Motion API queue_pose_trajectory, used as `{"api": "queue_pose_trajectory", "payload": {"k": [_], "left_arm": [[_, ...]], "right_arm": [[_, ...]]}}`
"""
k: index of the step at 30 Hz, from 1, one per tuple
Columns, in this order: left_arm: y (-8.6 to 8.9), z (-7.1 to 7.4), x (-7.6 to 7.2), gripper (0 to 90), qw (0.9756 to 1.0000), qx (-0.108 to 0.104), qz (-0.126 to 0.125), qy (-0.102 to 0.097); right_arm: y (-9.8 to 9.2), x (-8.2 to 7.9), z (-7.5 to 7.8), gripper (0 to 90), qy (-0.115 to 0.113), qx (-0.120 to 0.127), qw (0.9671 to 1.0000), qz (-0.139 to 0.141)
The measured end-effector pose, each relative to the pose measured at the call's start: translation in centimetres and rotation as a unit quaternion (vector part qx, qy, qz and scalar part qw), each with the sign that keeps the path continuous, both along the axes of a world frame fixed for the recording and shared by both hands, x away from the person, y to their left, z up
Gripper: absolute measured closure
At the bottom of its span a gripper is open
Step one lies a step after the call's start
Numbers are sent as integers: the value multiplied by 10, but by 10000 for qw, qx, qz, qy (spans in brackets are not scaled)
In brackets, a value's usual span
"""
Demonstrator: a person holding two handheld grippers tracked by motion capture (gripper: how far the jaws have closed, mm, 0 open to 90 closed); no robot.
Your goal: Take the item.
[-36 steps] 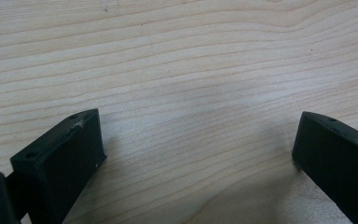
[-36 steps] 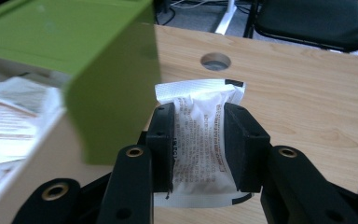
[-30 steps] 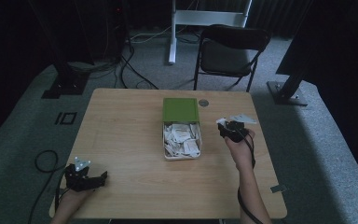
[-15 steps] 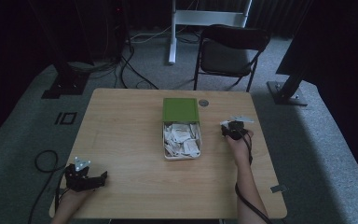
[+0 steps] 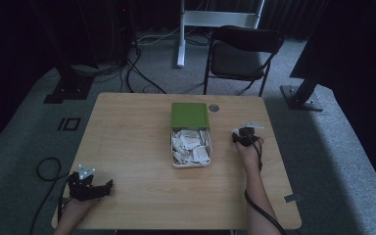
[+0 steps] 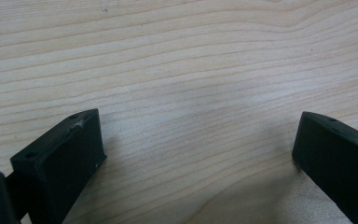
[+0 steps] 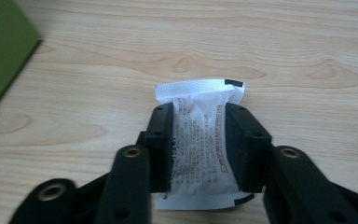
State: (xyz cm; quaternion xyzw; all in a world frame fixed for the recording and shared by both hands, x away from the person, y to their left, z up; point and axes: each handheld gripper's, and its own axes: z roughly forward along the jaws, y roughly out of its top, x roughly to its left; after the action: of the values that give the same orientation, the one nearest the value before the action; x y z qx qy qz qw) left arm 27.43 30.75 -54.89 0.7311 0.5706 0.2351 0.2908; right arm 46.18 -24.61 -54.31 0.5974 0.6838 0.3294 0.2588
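Observation:
My right gripper [image 5: 244, 135] hovers low over the table just right of the white box [image 5: 172, 147], which holds several white sachets [image 5: 192, 146]. It is shut on one white printed sachet [image 7: 198, 140], squeezed between its jaws with both ends sticking out. In the right gripper view, the right gripper [image 7: 199, 112] holds that sachet close above the wood. My left gripper [image 5: 90, 186] rests at the table's near left corner. In the left gripper view, the left gripper [image 6: 198, 126] stands open with bare wood between its jaws.
The box's green lid [image 5: 190, 115] lies flat behind it, its edge [image 7: 0, 56] showing in the right gripper view. Another white sachet [image 5: 252, 126] lies on the table beyond the right gripper. A small round disc [image 5: 214, 107] sits near the far edge. A folding chair [image 5: 242, 54] stands behind the table.
My right gripper has drifted slightly to the right with the sachet in it. The left gripper has stayed still.

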Motion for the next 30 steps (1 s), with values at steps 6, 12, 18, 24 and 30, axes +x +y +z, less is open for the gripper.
{"api": "queue_pose_trajectory", "payload": {"k": [6,12,18,24,30], "left_arm": [[0,0,0,27,10000,1,0,1],[0,0,0,27,10000,1,0,1],[0,0,0,27,10000,1,-1,1],[0,0,0,27,10000,1,-1,1],[0,0,0,27,10000,1,0,0]], "right_arm": [[0,-4,7,422,-57,241,9997,11],[-3,-10,12,346,-72,330,9994,107],[-10,-23,13,189,-111,381,9991,157],[-17,-37,8,156,-80,423,9990,149],[-20,-51,5,135,-48,488,9986,208]]}}
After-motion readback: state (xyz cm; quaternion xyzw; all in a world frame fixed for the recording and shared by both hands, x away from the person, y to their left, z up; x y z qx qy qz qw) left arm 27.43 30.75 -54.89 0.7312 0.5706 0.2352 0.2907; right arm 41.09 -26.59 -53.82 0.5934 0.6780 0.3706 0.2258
